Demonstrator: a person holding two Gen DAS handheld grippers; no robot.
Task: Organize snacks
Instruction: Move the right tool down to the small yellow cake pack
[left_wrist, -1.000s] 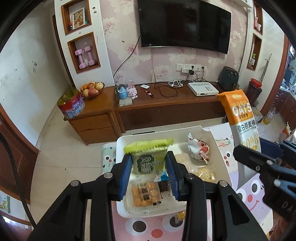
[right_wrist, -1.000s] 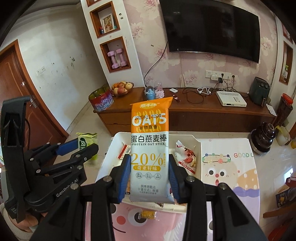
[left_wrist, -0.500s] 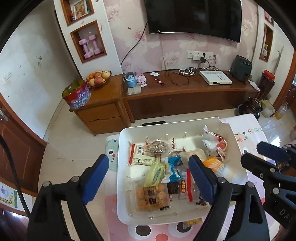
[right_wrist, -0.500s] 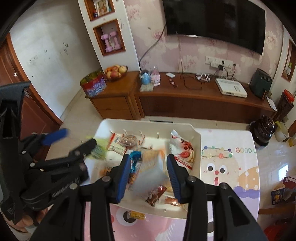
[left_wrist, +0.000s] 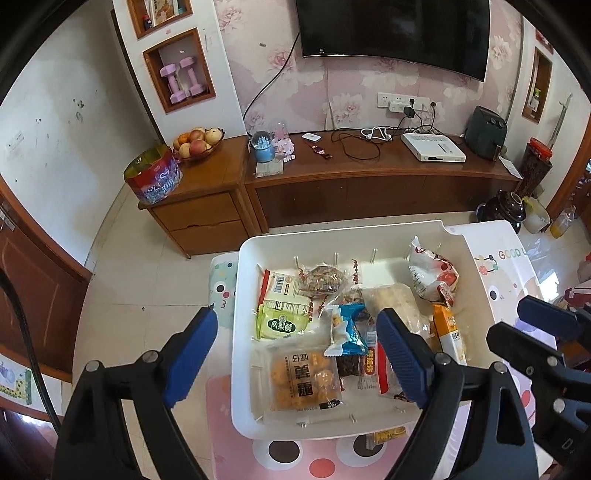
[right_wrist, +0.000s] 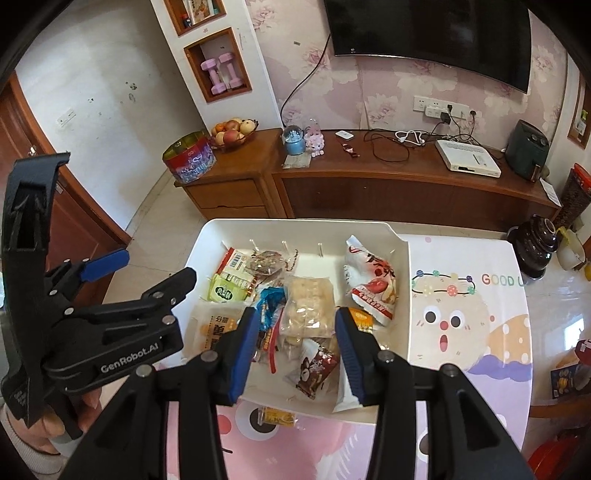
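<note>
Cartoon-print bench (left_wrist: 236, 454) carries white tray (left_wrist: 243, 266) filled with snack packets. Green packet (left_wrist: 282, 325) lies left, orange oat bar (left_wrist: 448, 338) right. Left claw (left_wrist: 295, 354) and right claw (right_wrist: 295, 339) hover released, empty. Only right view shows brown wrapper (right_wrist: 314, 369).

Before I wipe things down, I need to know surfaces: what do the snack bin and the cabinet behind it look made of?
Snack bin: seemingly white molded plastic, smooth with a soft sheen and rounded corners. Cabinet: apparently brown wood or veneer, semi-gloss, with faint grain showing.
</note>
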